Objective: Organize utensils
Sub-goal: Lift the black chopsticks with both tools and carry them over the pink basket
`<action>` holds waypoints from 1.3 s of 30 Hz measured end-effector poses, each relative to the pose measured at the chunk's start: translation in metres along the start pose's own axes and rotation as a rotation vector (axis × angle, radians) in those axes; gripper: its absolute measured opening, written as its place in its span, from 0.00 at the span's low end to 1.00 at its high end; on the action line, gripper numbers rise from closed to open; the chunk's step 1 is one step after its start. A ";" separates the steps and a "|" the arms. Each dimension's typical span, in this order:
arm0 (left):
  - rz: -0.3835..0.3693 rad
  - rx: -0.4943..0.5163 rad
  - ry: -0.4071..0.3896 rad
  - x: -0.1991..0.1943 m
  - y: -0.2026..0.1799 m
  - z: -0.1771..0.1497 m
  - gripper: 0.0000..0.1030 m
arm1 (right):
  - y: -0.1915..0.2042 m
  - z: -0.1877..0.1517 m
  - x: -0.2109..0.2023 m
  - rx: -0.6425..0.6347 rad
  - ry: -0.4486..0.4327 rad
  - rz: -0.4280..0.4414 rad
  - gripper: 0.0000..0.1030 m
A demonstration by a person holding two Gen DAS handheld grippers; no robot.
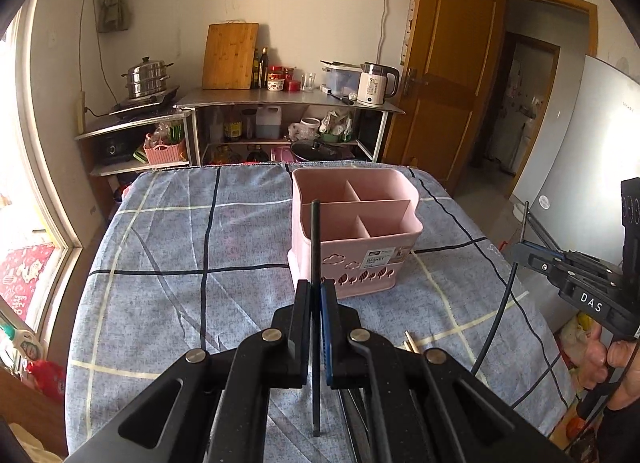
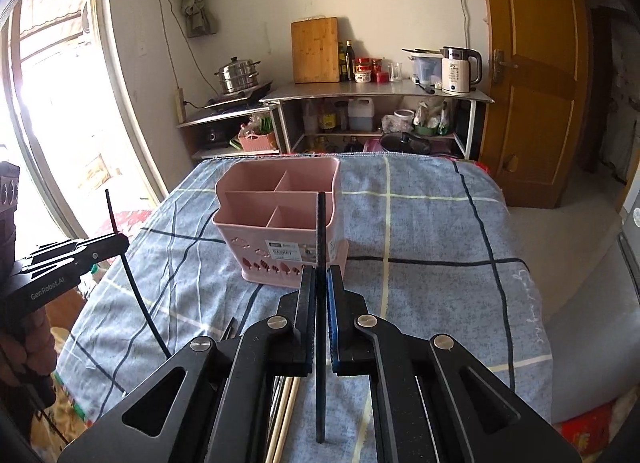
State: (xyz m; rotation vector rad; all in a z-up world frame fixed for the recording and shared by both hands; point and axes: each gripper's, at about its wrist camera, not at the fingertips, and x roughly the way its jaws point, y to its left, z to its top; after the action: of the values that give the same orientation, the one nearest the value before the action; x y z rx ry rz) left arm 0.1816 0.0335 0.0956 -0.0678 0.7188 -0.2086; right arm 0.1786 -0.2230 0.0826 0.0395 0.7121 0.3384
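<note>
A pink utensil basket (image 1: 352,231) with several compartments stands on the blue checked tablecloth; it also shows in the right wrist view (image 2: 280,219). My left gripper (image 1: 316,287) is shut on a black chopstick (image 1: 315,239) held upright, just in front of the basket. My right gripper (image 2: 320,275) is shut on another black chopstick (image 2: 320,231), also upright before the basket. The right gripper appears in the left wrist view (image 1: 520,253), the left gripper in the right wrist view (image 2: 120,241). More chopsticks (image 2: 286,403) lie on the cloth under the right gripper.
Wooden chopstick tips (image 1: 410,341) lie on the cloth near the left gripper. Behind the table stands a steel shelf (image 1: 288,97) with kettle, cutting board and bottles. A wooden door (image 1: 444,75) is at the right, a window at the left.
</note>
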 end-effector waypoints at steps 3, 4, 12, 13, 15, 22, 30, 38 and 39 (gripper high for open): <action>-0.002 -0.005 -0.008 -0.005 0.001 0.000 0.04 | -0.001 0.001 -0.006 0.006 -0.010 0.000 0.05; -0.004 -0.008 -0.010 -0.007 0.002 0.000 0.04 | -0.001 0.001 -0.007 0.007 -0.011 0.001 0.05; -0.019 -0.019 -0.027 -0.022 0.001 0.001 0.04 | 0.002 0.004 -0.024 0.001 -0.050 0.005 0.05; -0.021 -0.022 -0.029 -0.023 0.001 0.002 0.04 | 0.002 0.005 -0.026 -0.001 -0.056 0.007 0.05; -0.024 -0.024 -0.034 -0.026 0.000 0.005 0.04 | 0.003 0.006 -0.030 -0.005 -0.068 0.006 0.05; -0.048 -0.023 -0.050 -0.030 -0.007 0.025 0.04 | 0.004 0.019 -0.038 0.005 -0.106 0.023 0.05; -0.066 -0.031 -0.080 -0.027 -0.012 0.071 0.04 | 0.016 0.056 -0.044 -0.003 -0.179 0.054 0.05; -0.057 -0.042 -0.137 -0.021 -0.011 0.123 0.04 | 0.019 0.096 -0.034 0.052 -0.243 0.098 0.05; -0.053 -0.042 -0.143 -0.019 -0.011 0.129 0.04 | 0.020 0.101 -0.031 0.056 -0.249 0.103 0.05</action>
State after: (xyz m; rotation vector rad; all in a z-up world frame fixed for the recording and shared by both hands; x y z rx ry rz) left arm 0.2509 0.0258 0.2062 -0.1405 0.5797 -0.2367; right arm 0.2160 -0.2060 0.1822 0.1687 0.4737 0.4039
